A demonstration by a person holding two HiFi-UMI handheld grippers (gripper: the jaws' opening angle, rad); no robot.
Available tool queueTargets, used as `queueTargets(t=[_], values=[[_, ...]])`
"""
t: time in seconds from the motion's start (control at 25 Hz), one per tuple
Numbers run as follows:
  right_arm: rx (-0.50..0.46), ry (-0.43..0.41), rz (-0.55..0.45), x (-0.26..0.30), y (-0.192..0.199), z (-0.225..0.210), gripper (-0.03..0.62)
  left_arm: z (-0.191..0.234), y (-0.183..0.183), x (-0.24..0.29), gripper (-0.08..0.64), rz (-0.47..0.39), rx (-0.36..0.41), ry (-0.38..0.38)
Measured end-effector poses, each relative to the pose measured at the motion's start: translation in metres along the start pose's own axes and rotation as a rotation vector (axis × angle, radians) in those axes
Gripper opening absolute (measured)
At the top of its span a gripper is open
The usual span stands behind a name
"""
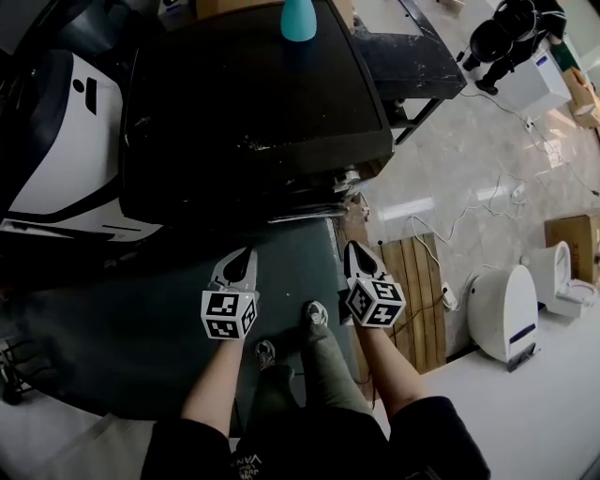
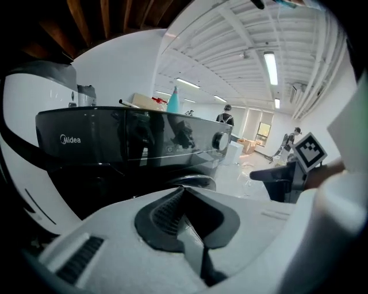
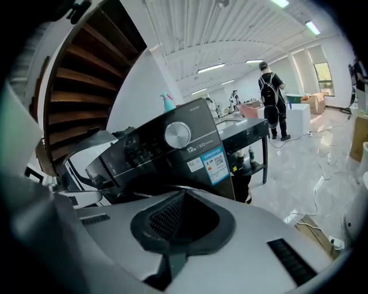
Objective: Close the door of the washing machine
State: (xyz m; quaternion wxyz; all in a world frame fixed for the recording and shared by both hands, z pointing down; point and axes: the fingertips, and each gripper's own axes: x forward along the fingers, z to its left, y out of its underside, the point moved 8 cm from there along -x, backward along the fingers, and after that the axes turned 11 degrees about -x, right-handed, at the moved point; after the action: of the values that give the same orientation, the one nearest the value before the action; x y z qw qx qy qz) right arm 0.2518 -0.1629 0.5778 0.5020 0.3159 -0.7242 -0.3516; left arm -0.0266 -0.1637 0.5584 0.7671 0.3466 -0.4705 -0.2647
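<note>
The black front-loading washing machine (image 1: 253, 103) stands right in front of me, seen from above in the head view. Its door's chrome rim (image 1: 314, 211) shows at the front, and I cannot tell whether the door is latched. My left gripper (image 1: 246, 255) and right gripper (image 1: 354, 249) hover side by side just short of that front, both shut and empty. In the left gripper view the shut jaws (image 2: 183, 192) point at the control panel (image 2: 132, 138) and the chrome rim (image 2: 195, 182). The right gripper (image 3: 183, 195) faces the round dial (image 3: 177, 134).
A teal bottle (image 1: 298, 19) stands on the machine's top. A white appliance (image 1: 66, 141) is at its left and a black table (image 1: 412, 56) at its right. Wooden planks (image 1: 417, 281), cables (image 1: 469, 216) and another white appliance (image 1: 506, 309) lie to the right. My feet (image 1: 319, 314) are on a dark mat (image 1: 141, 319).
</note>
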Motion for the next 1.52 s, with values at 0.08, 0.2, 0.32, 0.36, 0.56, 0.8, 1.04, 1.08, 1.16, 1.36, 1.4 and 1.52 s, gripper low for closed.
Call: queueTargets(t=[0.08,0.2,0.32,0.36,0.56,0.8,1.04,1.08,1.16,1.36,1.4,1.52], values=[[0.016,0.015,-0.031,-0.019,-0.001,0.008,0.000,-0.005,0.000,-0.013,0.011,-0.009,0.021,0.024],[0.022,0.033,-0.064,-0.051,0.002,0.022,0.000,-0.012,0.000,-0.036,0.011,-0.022,0.058,0.062],[0.037,0.050,-0.098,-0.085,0.003,0.041,0.000,-0.020,0.001,-0.062,0.011,-0.032,0.087,0.109],[0.022,0.057,-0.102,-0.096,0.005,0.046,0.000,-0.022,0.001,-0.071,0.011,-0.035,0.094,0.126],[0.008,0.062,-0.145,-0.144,0.012,0.075,0.000,-0.029,0.004,-0.115,0.011,-0.055,0.117,0.202],[0.017,0.097,-0.197,-0.191,0.022,0.112,0.000,-0.031,0.013,-0.162,0.011,-0.083,0.138,0.245],[-0.001,0.107,-0.240,-0.230,0.027,0.144,0.000,-0.039,0.017,-0.205,0.011,-0.084,0.169,0.280],[-0.005,0.109,-0.245,-0.237,0.027,0.149,0.000,-0.039,0.017,-0.212,0.011,-0.081,0.177,0.284],[-0.017,0.113,-0.256,-0.249,0.028,0.158,0.000,-0.040,0.018,-0.225,0.011,-0.084,0.191,0.299],[-0.035,0.120,-0.278,-0.278,0.030,0.182,0.000,-0.040,0.024,-0.257,0.011,-0.083,0.207,0.339],[-0.038,0.118,-0.281,-0.283,0.031,0.187,0.000,-0.040,0.025,-0.263,0.011,-0.084,0.210,0.348],[-0.053,0.112,-0.290,-0.297,0.033,0.199,0.000,-0.039,0.028,-0.279,0.011,-0.091,0.218,0.374]])
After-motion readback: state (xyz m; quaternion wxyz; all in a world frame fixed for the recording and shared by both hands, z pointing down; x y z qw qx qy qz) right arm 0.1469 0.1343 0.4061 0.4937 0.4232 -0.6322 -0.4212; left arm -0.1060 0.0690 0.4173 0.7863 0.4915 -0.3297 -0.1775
